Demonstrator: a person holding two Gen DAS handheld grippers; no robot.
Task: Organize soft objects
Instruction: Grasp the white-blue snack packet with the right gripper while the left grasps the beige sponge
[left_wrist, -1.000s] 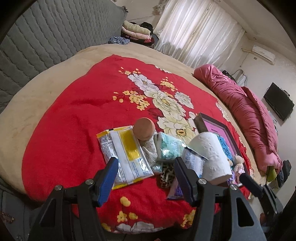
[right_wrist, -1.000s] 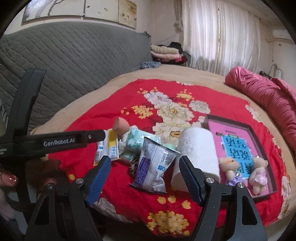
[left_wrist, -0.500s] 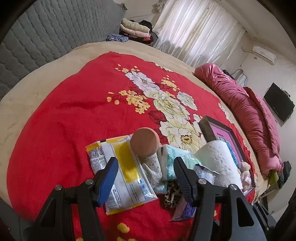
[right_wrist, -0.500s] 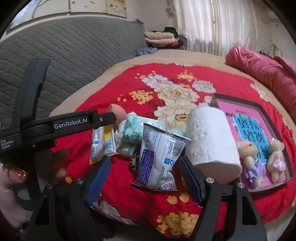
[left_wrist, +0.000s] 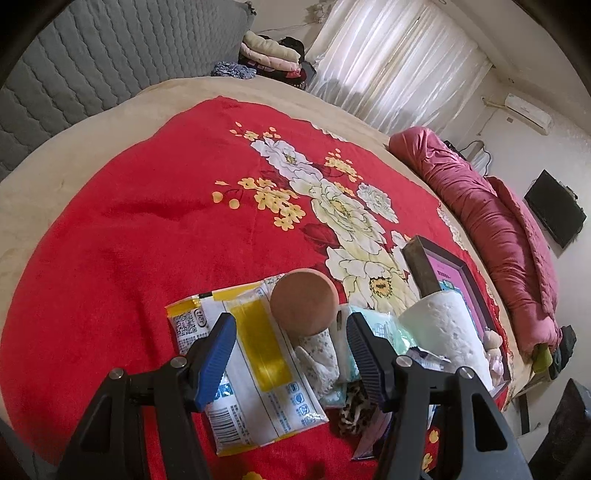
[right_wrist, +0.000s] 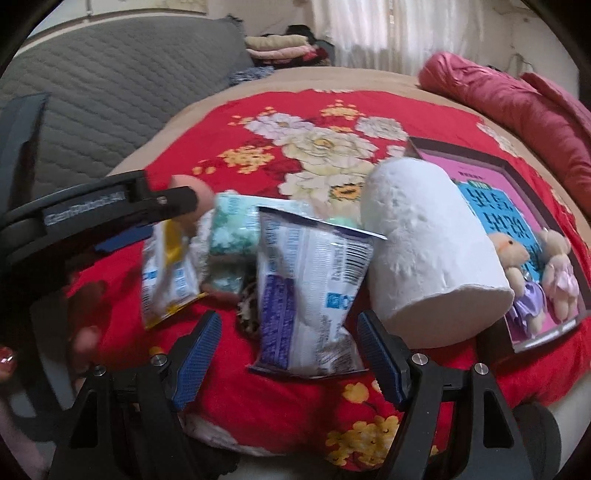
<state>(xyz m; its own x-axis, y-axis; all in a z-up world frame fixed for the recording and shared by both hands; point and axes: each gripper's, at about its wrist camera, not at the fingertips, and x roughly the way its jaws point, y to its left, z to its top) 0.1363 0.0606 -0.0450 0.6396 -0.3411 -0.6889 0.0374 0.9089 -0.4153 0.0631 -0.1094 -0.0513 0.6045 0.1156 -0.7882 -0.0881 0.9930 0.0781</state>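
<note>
A pile of soft things lies on the red floral blanket (left_wrist: 147, 229). My left gripper (left_wrist: 290, 338) is open, its fingers either side of a tan round sponge (left_wrist: 303, 303), above a yellow-and-white packet (left_wrist: 255, 365) and a lace cloth (left_wrist: 319, 363). My right gripper (right_wrist: 288, 350) is open just before a blue-and-white packet (right_wrist: 310, 291). A white paper roll (right_wrist: 428, 254) lies right of it, also in the left wrist view (left_wrist: 443, 328). A teal tissue pack (right_wrist: 232, 229) and leopard cloth (right_wrist: 249, 314) lie between.
A dark-framed pink tray (right_wrist: 517, 177) holds two small plush bears (right_wrist: 535, 269) on the right. A rolled maroon quilt (left_wrist: 491, 221) lies along the far right. A grey quilted headboard (left_wrist: 92, 66) and folded clothes (left_wrist: 273, 55) stand at the back.
Both grippers have moved forward and closer to the pile. The left one now has the tan sponge between its open fingers; the right one is closer to the blue-and-white packet.
</note>
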